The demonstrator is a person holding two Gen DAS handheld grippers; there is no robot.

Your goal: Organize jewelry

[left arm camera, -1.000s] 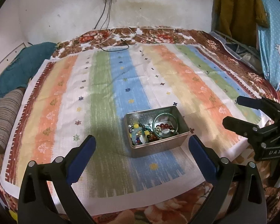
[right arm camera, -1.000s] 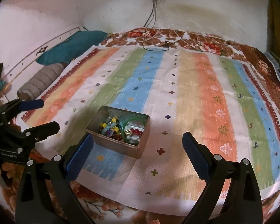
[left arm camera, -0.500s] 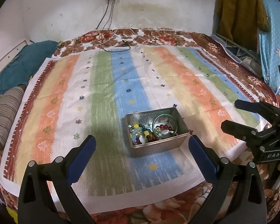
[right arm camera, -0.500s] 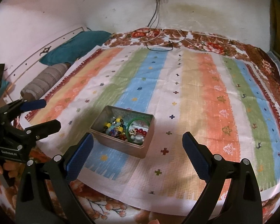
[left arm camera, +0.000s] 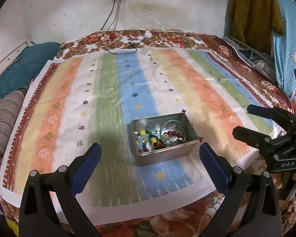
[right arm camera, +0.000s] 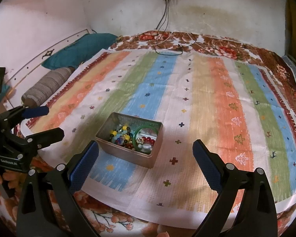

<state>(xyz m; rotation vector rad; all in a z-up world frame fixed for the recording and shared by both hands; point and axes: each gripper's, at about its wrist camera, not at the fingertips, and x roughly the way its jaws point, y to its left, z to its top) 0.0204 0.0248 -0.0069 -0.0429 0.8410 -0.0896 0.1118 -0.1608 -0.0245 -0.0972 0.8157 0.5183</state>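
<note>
A silver metal tin (left arm camera: 167,155) (right arm camera: 128,156) sits on the striped cloth near the bed's front edge. It holds a green bangle (left arm camera: 173,129) (right arm camera: 146,136), red beads (left arm camera: 170,133) (right arm camera: 149,139) and mixed coloured bead strands (left arm camera: 147,141) (right arm camera: 121,135). My left gripper (left arm camera: 150,152) is open and empty, hovering in front of the tin. My right gripper (right arm camera: 146,148) is open and empty, just right of the tin. Each gripper also shows in the other's view: the right one (left arm camera: 246,120), the left one (right arm camera: 53,122).
The striped cloth (left arm camera: 108,102) (right arm camera: 217,98) covers a floral bedsheet (left arm camera: 167,37). A teal pillow (left arm camera: 19,69) (right arm camera: 79,47) and a striped bolster (left arm camera: 4,118) (right arm camera: 47,86) lie at the left. Cables (left arm camera: 120,47) trail from a wall socket. Clothes (left arm camera: 252,13) hang at the right.
Both grippers have tilted or drawn back slightly, so the tin sits a little lower and nearer in both views. Jaws stay open; nothing was picked up.
</note>
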